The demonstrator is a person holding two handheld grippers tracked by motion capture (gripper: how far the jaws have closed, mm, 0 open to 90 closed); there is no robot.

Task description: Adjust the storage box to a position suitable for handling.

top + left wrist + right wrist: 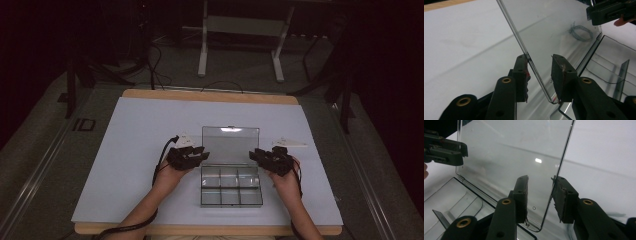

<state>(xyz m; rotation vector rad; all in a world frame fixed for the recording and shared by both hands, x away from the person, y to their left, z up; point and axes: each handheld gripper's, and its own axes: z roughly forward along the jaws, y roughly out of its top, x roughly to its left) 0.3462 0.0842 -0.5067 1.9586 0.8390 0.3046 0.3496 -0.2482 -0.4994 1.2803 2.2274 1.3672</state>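
Clear, rigid plastic lid (230, 145) upright between both released black tongs (539, 75) (540, 196), edges unpinched.

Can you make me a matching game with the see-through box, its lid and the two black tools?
Things:
1. clear plastic lid
2. clear plastic box base with six compartments
3. left black two-jaw tool
4. right black two-jaw tool

Places or states:
A. lying flat on the white table cover, empty
B. at the lid's left edge, jaws open around it
C. standing upright, swung open
D. at the lid's right edge, jaws open around it

Pairs: 1-C, 2-A, 3-B, 4-D
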